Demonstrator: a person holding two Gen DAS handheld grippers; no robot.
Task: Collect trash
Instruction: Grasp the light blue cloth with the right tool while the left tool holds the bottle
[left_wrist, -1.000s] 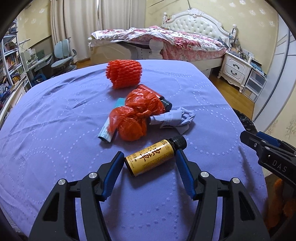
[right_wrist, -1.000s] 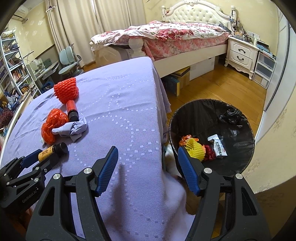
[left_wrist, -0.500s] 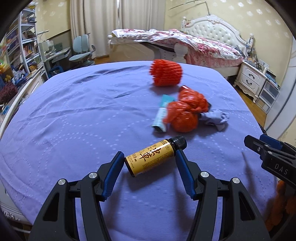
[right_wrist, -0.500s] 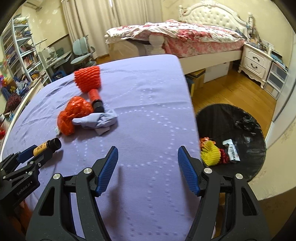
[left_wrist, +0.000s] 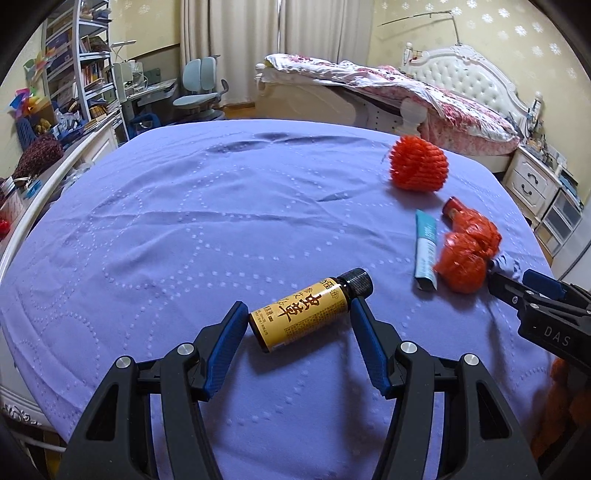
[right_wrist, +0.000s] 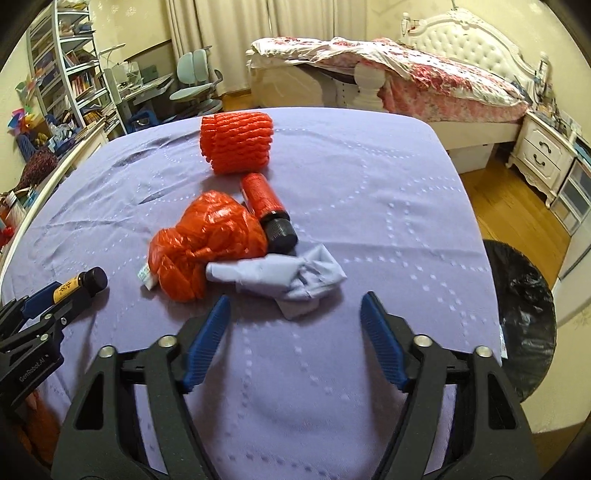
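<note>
My left gripper (left_wrist: 298, 305) is shut on a yellow-labelled bottle with a black cap (left_wrist: 295, 319), gripped end to end just above the purple tablecloth (left_wrist: 184, 221). The same bottle (right_wrist: 79, 284) shows at the left of the right wrist view. My right gripper (right_wrist: 295, 299) hangs over the table with its jaws opening and nothing between them. Just beyond its fingertips lies a crumpled grey-blue cloth (right_wrist: 291, 275). Behind that are a crumpled red plastic bag (right_wrist: 207, 240), a red bottle with a black cap (right_wrist: 266, 203) and a red foam net (right_wrist: 238, 142). A teal tube (left_wrist: 426, 243) lies beside the bag.
A black-lined trash bin (right_wrist: 524, 295) stands on the floor past the table's right edge. A bed (right_wrist: 424, 74) and a white nightstand (right_wrist: 543, 155) are behind the table. A desk, chair and shelves fill the far left.
The right gripper swung left, from above the bin to over the table near the trash heap, and its jaws spread wider. The left gripper moved left with the bottle still in it.
</note>
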